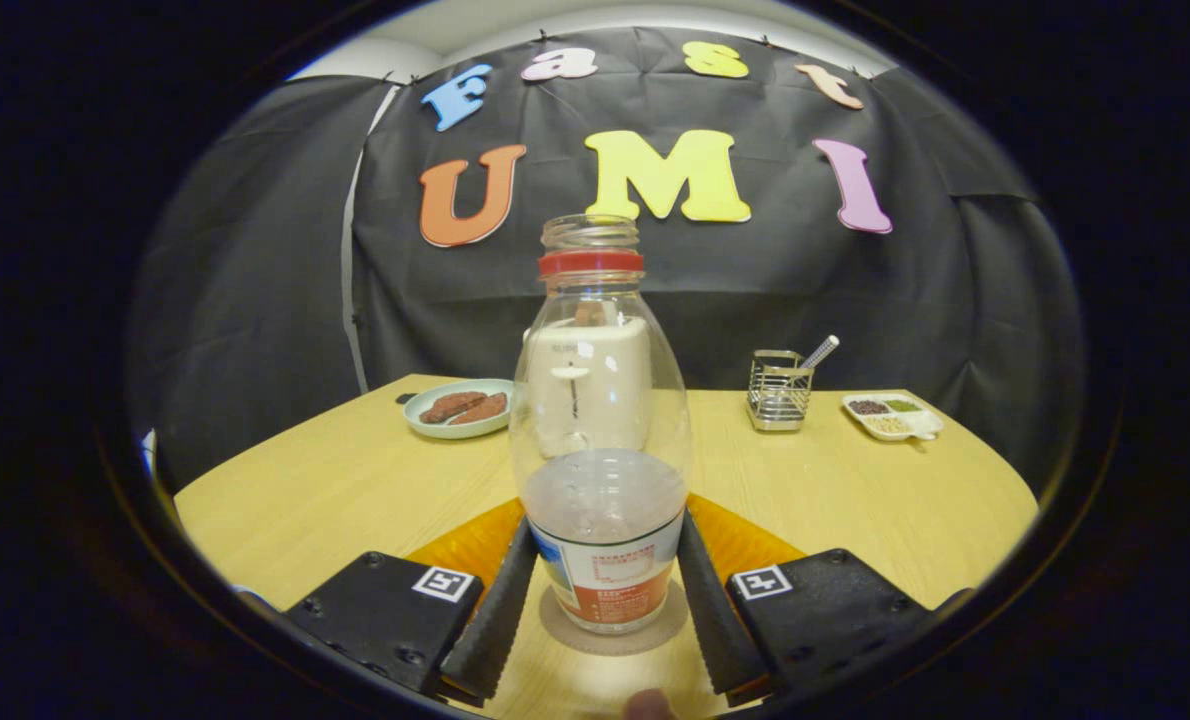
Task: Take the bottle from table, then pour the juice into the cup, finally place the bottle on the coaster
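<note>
- Gripper view: tongs sit either side of the clear plastic bottle with a red neck ring and no cap; both fingers lie along its lower labelled part.
- Fingers look to be touching the bottle walls, so I read it as gripped, though how firmly I cannot tell.
- Bottle stands upright, long axis vertical, dead centre between the fingers, a small amount of pale liquid in the lower part.
- Bottle base rests on or just above a round brownish coaster on the yellow wooden worktop; contact is not clear.
- Orange mat lies under the fingers, left and right of the bottle.
- Cream-white cup stands just beyond the bottle, seen through it.
- Far left: pale green plate with brown food pieces. Far right: wire holder with a utensil, then a white divided dish.
- Judgement: bottle already at the coaster; what's left is likely opening the tongs and backing straight out towards the near side, without tipping it.
</note>
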Action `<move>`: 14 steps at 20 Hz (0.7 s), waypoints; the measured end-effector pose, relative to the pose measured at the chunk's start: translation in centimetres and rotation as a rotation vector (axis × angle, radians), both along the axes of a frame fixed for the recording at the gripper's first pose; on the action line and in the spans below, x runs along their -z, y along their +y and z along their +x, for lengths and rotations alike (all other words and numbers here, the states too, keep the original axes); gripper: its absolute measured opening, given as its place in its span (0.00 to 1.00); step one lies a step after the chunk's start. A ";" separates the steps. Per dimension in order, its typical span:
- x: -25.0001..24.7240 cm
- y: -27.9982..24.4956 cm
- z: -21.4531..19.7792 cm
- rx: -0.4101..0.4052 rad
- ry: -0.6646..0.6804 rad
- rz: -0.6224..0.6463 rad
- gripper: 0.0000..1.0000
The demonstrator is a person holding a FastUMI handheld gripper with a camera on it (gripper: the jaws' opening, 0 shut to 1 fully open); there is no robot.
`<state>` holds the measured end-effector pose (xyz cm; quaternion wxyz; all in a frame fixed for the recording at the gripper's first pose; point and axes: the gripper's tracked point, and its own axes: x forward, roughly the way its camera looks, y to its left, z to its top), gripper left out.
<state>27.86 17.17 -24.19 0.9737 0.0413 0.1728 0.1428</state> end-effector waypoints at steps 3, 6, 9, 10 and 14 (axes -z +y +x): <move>0.4 0.0 0.0 -0.001 -0.001 -0.002 0.80; 0.4 -0.1 0.0 0.006 -0.007 -0.007 0.81; -0.1 -0.3 -0.1 0.009 -0.017 -0.005 0.85; -0.4 -0.3 -0.1 0.012 -0.023 -0.009 0.88; -2.0 -1.0 -0.3 0.029 -0.041 -0.005 0.99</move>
